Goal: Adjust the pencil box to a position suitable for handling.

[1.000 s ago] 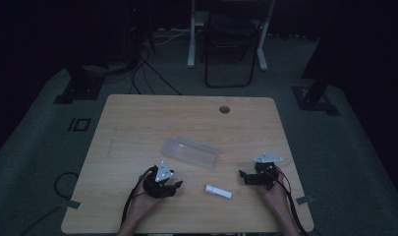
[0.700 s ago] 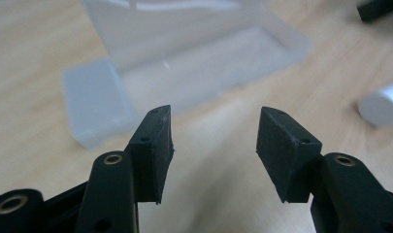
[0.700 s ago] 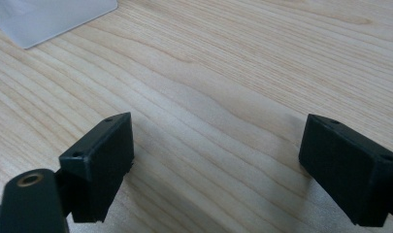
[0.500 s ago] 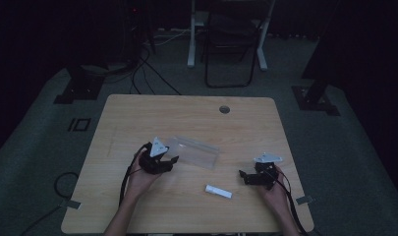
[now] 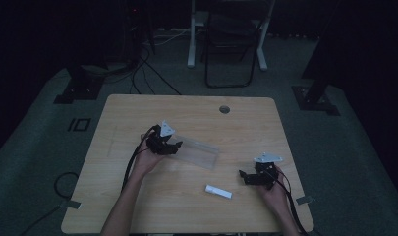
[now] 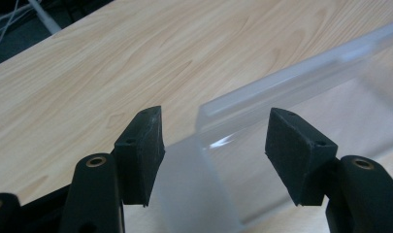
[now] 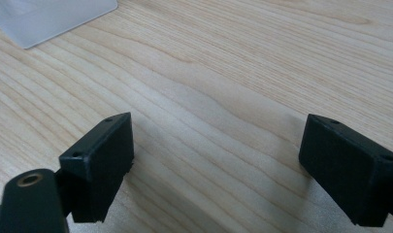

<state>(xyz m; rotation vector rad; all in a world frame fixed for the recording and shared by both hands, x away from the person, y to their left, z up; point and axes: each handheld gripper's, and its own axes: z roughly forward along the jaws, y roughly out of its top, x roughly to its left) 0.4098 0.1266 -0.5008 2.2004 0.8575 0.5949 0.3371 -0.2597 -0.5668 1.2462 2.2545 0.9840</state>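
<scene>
A clear plastic box (image 5: 199, 152) lies on its side near the middle of the wooden table (image 5: 137, 108). My left gripper (image 5: 178, 145) is at the box's left end. In the left gripper view my left gripper (image 6: 216, 116) has just been opening its jaws, and a corner of the clear plastic box (image 6: 291, 82) stands between them without either pad pressing on it. A small white tube (image 5: 218, 191) lies nearer the front edge. Just right of the tube, my right gripper (image 5: 242, 175) stands open; in its own view my right gripper (image 7: 216, 119) is over bare wood.
A round cable hole (image 5: 224, 108) sits near the table's far edge. A folding chair (image 5: 231, 44) and floor cables (image 5: 147, 69) lie beyond the table. A corner of the clear box (image 7: 48, 14) shows at the top left of the right gripper view.
My left hand has moved away from the front edge, up and across to the left end of the clear box. The right hand and the white tube have stayed put.
</scene>
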